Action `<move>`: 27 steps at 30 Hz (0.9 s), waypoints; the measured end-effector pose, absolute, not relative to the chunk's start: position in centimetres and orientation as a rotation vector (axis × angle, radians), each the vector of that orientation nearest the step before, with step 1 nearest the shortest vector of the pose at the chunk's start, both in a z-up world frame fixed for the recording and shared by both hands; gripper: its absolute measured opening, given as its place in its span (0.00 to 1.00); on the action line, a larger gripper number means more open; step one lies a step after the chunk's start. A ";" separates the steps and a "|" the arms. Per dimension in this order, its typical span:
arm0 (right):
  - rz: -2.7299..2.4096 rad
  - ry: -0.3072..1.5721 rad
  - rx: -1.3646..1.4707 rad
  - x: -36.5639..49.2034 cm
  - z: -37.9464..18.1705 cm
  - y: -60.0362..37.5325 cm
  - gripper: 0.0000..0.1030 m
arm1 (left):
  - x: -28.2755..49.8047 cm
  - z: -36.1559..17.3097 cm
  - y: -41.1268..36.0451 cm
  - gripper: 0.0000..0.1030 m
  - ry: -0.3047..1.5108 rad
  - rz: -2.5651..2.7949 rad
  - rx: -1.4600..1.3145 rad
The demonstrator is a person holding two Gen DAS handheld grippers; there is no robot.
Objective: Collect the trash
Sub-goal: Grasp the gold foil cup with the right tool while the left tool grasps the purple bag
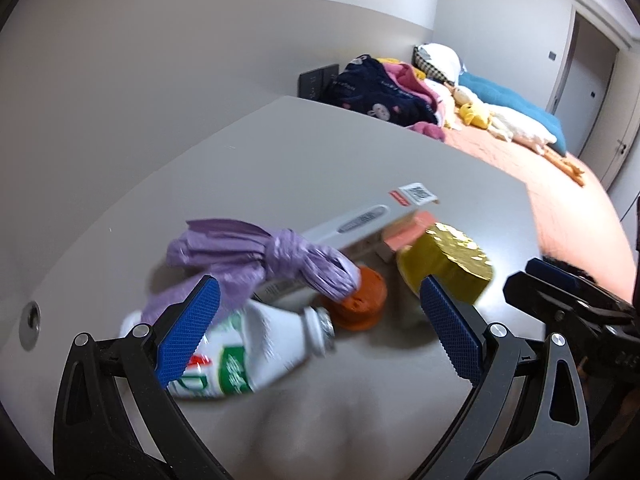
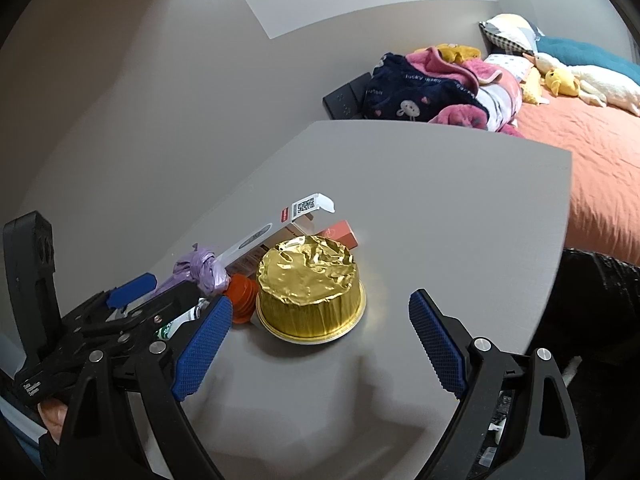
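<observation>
A pile of trash lies on the grey table [image 1: 400, 160]. It holds a white plastic bottle [image 1: 240, 360] lying on its side, a knotted purple bag [image 1: 256, 260], an orange cap [image 1: 360, 300], a long white carton [image 1: 360, 220], a pink box [image 1: 408, 232] and a gold foil cup [image 1: 444, 260]. My left gripper [image 1: 320, 300] is open just above the bottle and cap. My right gripper [image 2: 320, 320] is open with the gold foil cup [image 2: 310, 284] just ahead of its fingers. The purple bag [image 2: 204, 268], orange cap [image 2: 242, 296] and carton [image 2: 280, 224] lie to the cup's left.
The table [image 2: 440, 220] stands against a grey wall. A bed with an orange cover [image 2: 600, 168], piled clothes [image 2: 432, 92] and soft toys [image 2: 568, 80] lies beyond its far edge. A metal grommet [image 1: 30, 318] sits in the table at left.
</observation>
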State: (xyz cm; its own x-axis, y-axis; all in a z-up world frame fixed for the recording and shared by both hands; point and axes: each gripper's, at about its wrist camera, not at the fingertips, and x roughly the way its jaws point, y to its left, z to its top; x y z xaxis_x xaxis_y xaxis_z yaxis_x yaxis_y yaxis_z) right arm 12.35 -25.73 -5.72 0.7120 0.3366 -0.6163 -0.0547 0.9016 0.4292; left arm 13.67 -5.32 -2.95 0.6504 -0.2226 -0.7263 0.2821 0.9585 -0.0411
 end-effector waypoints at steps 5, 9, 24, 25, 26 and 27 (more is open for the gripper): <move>0.234 0.765 0.386 13.6 -6.4 -24.7 0.87 | 15.5 -3.6 -4.9 0.94 0.831 -0.267 0.083; 0.247 0.774 0.373 14.2 -6.7 -23.9 0.87 | 16.5 -4.0 -4.3 0.93 0.843 -0.251 0.078; 0.248 0.797 0.448 16.0 -8.2 -23.2 0.71 | 17.6 -5.1 -2.7 0.30 0.869 -0.283 0.031; 0.254 0.799 0.456 16.0 -8.3 -23.3 0.71 | 17.6 -5.0 -2.6 0.25 0.866 -0.285 0.027; 0.254 0.797 0.458 16.0 -8.3 -23.3 0.71 | 17.6 -5.0 -2.4 0.23 0.863 -0.284 0.018; 0.249 0.791 0.449 15.9 -8.2 -23.3 0.70 | 17.5 -5.0 -2.2 0.22 0.860 -0.283 0.006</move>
